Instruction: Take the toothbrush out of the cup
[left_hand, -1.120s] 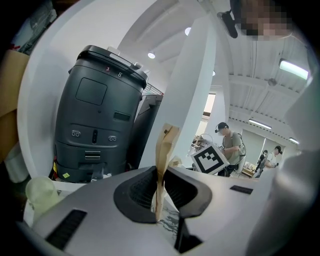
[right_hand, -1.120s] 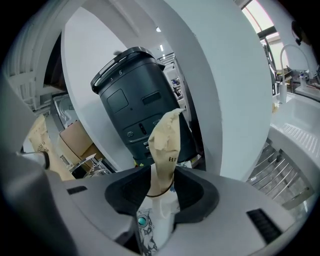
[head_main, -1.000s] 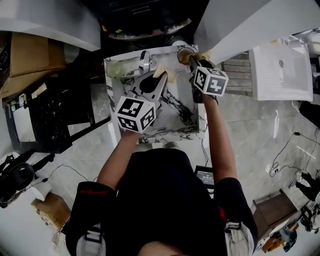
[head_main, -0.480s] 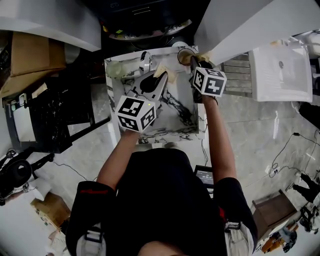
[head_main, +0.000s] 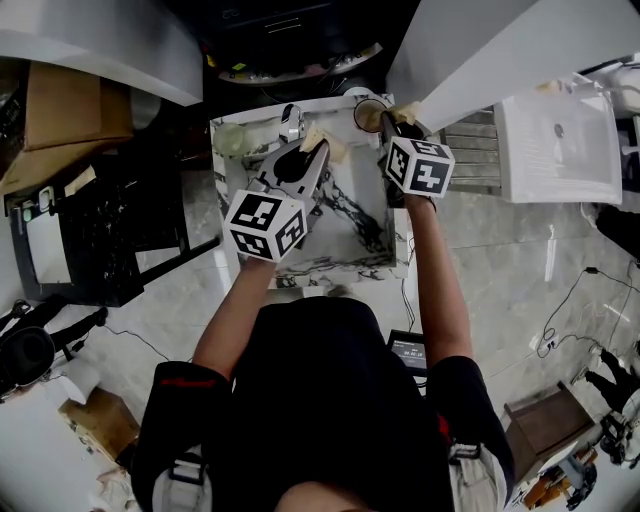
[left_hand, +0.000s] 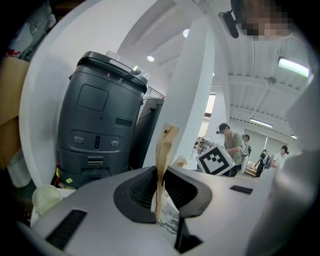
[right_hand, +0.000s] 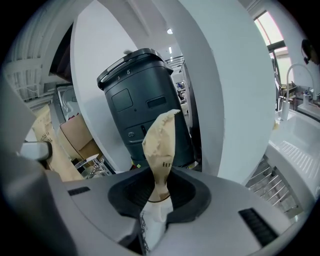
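Pale marble floor (head_main: 520, 270), white column (left_hand: 197, 90), ceiling lights (left_hand: 292, 64)

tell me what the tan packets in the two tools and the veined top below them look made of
Left packet, pinched in the left tool: matte brown paper, thin and creased. Right packet, with the right tool closing its jaws on it: same matte kraft-like paper, wrinkled, whiter lower down. Veined top: white with dark veins, marble or a marble-look print; cannot tell which.
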